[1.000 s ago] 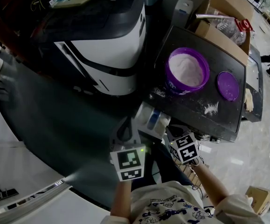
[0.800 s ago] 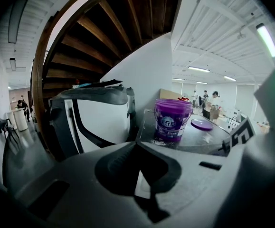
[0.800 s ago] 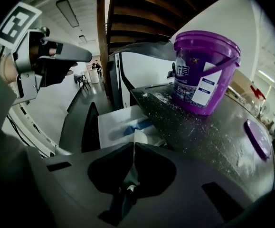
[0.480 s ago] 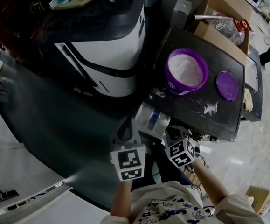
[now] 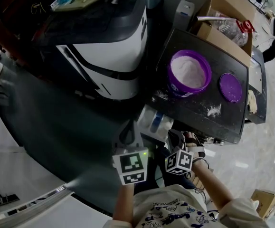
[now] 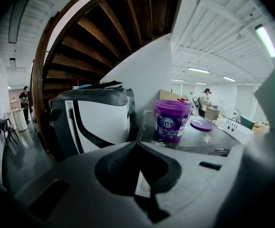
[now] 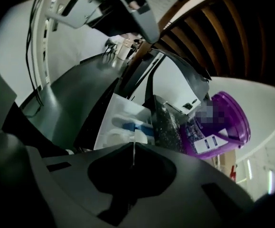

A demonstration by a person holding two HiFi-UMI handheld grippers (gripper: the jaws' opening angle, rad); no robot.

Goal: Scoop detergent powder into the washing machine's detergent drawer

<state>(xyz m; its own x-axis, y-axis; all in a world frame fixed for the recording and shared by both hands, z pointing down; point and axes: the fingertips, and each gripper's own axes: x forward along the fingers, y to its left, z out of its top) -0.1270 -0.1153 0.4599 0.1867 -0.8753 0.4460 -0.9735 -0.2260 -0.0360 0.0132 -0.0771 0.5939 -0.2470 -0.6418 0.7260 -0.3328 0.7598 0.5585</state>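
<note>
The left gripper's point(image 6: 136, 145) fingers are pressed together to a point with nothing caught between them. The right gripper's point(image 7: 133, 148) fingers are likewise closed, only a thin seam showing where they meet, and they grip nothing. In the right gripper view the detergent drawer point(image 7: 125, 122) lies just beyond those closed fingertips. It is pulled out and white, with a blue insert in one of its compartments. In the head view the left gripper point(image 5: 128, 132) sits just beside the near left corner of the drawer point(image 5: 154, 120), and the right gripper point(image 5: 175, 137) sits close to its near right corner. Whether either one touches the drawer cannot be told. The two grippers are near each other, side by side. Past the drawer runs a dark worktop point(image 5: 184, 106), and on it stands an open purple tub point(image 5: 190, 72) filled with white detergent powder, well apart from both pairs of fingers. The left gripper view looks straight across at this tub point(image 6: 171, 120), standing upright. To the tub's right its purple lid point(image 5: 231, 87) lies flat on the worktop, and a small patch of spilled powder point(image 5: 214, 110) lies near the front edge. Left of the worktop stands a white and black machine point(image 5: 104, 51), and a cardboard box point(image 5: 227, 13) sits behind the worktop.
</note>
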